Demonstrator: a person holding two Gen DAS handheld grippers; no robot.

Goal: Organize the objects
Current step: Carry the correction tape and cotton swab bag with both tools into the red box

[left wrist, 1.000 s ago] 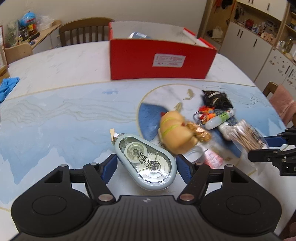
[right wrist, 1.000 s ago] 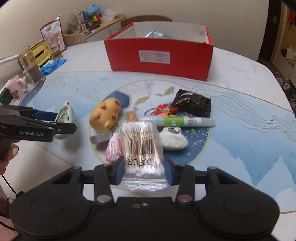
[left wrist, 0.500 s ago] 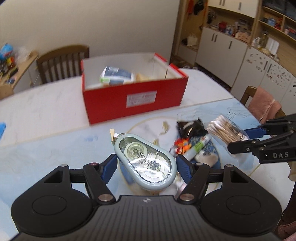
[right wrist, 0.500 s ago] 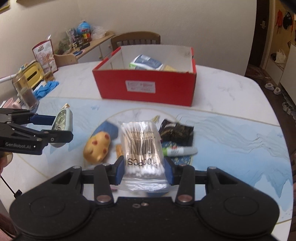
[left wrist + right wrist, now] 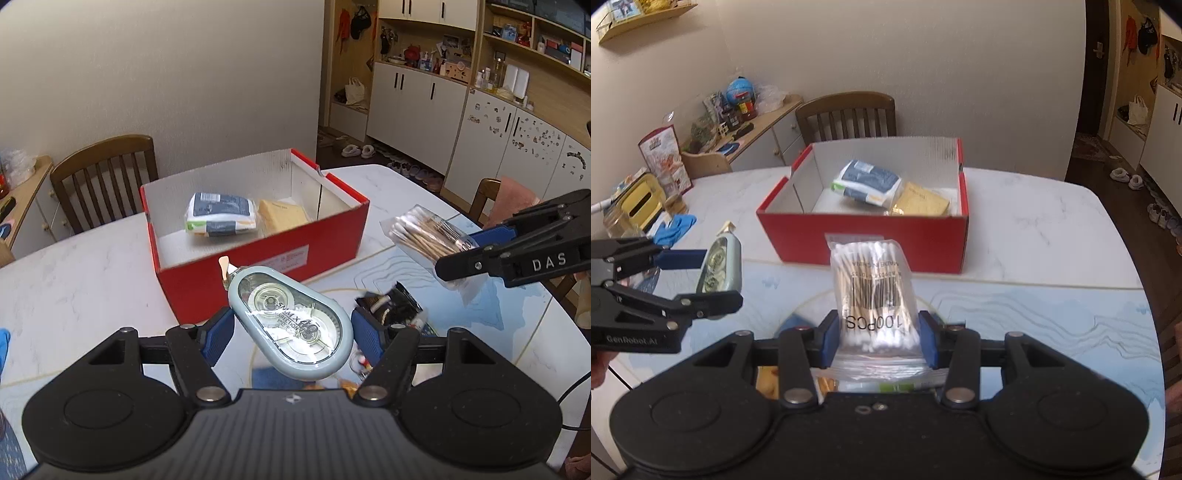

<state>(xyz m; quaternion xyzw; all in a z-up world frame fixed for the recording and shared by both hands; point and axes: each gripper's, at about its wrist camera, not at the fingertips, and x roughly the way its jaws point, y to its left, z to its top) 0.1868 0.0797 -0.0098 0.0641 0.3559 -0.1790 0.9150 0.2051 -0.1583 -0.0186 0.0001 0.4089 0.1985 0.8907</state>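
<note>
While both claws hang above the table (image 5: 74, 280), the left gripper (image 5: 291, 330) is clamped on a tape dispenser (image 5: 290, 321), its blue pads (image 5: 218, 334) pressing the pale grey-blue shell from either side. The dispenser lies flat-face up and tilted, nib pointing toward the red box (image 5: 258, 266) just beyond it. The right gripper (image 5: 877, 338) is clamped on a bag of swabs (image 5: 873, 291), pads (image 5: 829, 338) squeezing the lower end by the "100PCS" print, the bag standing up toward the box (image 5: 864, 236). In the left view that bag (image 5: 424, 236) hangs off to the right of the box, level with its near corner; in the right view the dispenser (image 5: 720, 264) hangs to the left of the box, near its front corner. Neither thing is over the opening. The box sits open on the white part of the table, holding a blue-and-white packet (image 5: 221, 218) and a yellow packet (image 5: 282, 216) side by side. Below the left claw lies a black wrapper (image 5: 391, 304) on the blue pattern, among small items too hidden to name. A wooden chair (image 5: 846, 114) stands behind the box
</note>
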